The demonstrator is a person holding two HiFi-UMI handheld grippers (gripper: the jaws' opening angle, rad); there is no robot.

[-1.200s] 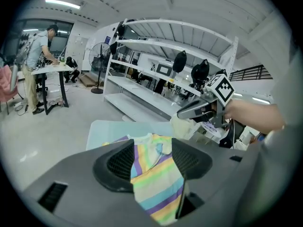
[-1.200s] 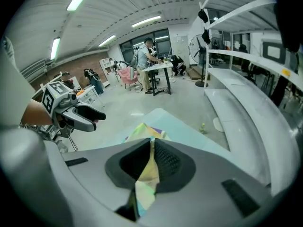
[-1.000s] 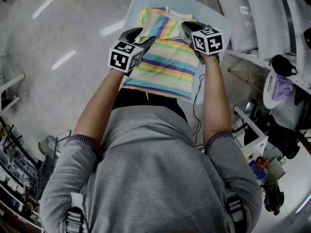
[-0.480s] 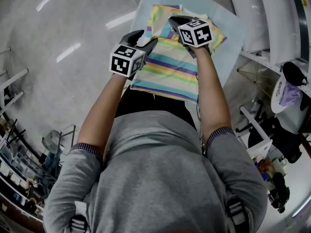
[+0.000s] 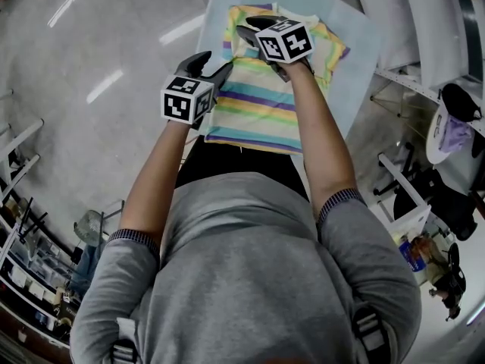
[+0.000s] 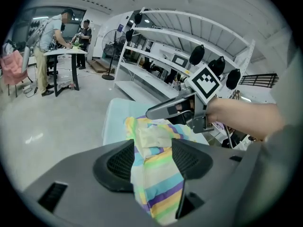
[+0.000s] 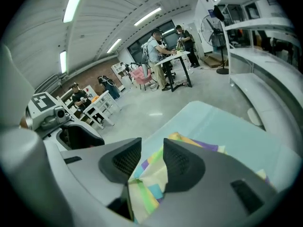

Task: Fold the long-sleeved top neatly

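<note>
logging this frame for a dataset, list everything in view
striped top: one, pastel yellow, green, blue and purple, folded on the table
table: one, light blue, under the top
shelving: white, right of the table
bystanders: at least two, at a far table
fan: one, black, standing near the shelving
left gripper: one, dark grey, jaws open over the top's left edge
right gripper: one, dark grey, jaws have just been opening, fabric between them but not pinched
</note>
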